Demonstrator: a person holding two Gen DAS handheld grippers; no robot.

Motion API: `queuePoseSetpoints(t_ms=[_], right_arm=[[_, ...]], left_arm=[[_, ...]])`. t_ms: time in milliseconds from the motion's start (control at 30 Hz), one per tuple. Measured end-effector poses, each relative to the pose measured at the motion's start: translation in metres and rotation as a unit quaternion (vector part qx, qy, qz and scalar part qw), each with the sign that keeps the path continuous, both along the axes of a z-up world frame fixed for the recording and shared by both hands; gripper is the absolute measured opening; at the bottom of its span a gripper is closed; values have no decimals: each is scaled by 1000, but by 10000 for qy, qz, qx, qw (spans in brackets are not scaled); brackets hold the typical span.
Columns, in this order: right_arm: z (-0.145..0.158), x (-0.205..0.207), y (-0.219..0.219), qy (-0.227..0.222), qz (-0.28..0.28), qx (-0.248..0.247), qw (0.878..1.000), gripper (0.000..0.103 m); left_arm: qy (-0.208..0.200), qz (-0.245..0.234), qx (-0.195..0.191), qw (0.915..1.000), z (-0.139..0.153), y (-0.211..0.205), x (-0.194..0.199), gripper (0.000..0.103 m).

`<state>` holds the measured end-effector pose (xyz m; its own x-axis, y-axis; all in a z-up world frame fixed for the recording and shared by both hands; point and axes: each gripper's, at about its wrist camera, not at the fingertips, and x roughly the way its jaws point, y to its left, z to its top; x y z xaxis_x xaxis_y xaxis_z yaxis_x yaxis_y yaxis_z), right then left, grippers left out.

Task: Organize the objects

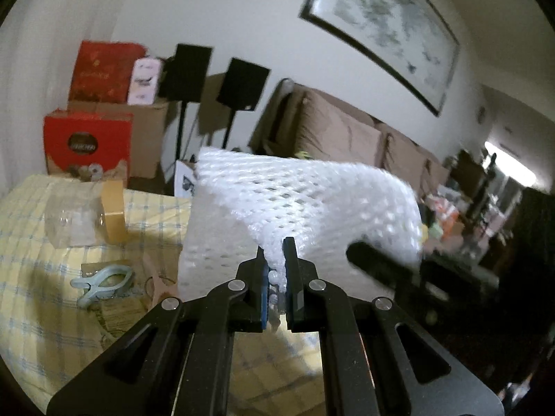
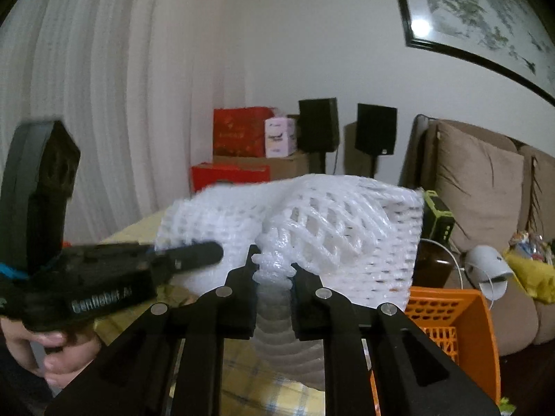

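A white foam mesh sleeve [image 1: 305, 204] hangs in the air between both grippers, above the yellow checked tablecloth [image 1: 38, 305]. My left gripper [image 1: 275, 253] is shut on one bunched edge of it. My right gripper [image 2: 275, 260] is shut on another bunched edge of the mesh sleeve [image 2: 333, 222]. The left gripper also shows in the right wrist view [image 2: 208, 254] at the left, held by a hand. A dark fingertip of the right gripper shows in the left wrist view [image 1: 367, 256].
On the cloth lie a clear plastic jar with a tan lid [image 1: 86, 215] on its side, a pale blue clip [image 1: 104, 284] and small paper items. An orange slotted basket [image 2: 458, 332] stands at the right. Boxes, speakers and a sofa lie behind.
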<state>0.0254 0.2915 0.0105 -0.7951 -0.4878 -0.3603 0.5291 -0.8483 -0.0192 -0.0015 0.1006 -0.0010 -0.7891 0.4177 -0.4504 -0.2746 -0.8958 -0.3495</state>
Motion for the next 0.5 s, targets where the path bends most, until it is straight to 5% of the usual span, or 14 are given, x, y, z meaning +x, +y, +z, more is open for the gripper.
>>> queuePoseSetpoints(t_ms=[233,500], right_arm=[[-7,-14,5,124,188,315,9992,13],[-12,-23,34,-49,178,-321,9993,13]], left_arm=[[211,287,-249,9991,5,22,-8,6],[476,209,-685,9963,10,49,-3,6]])
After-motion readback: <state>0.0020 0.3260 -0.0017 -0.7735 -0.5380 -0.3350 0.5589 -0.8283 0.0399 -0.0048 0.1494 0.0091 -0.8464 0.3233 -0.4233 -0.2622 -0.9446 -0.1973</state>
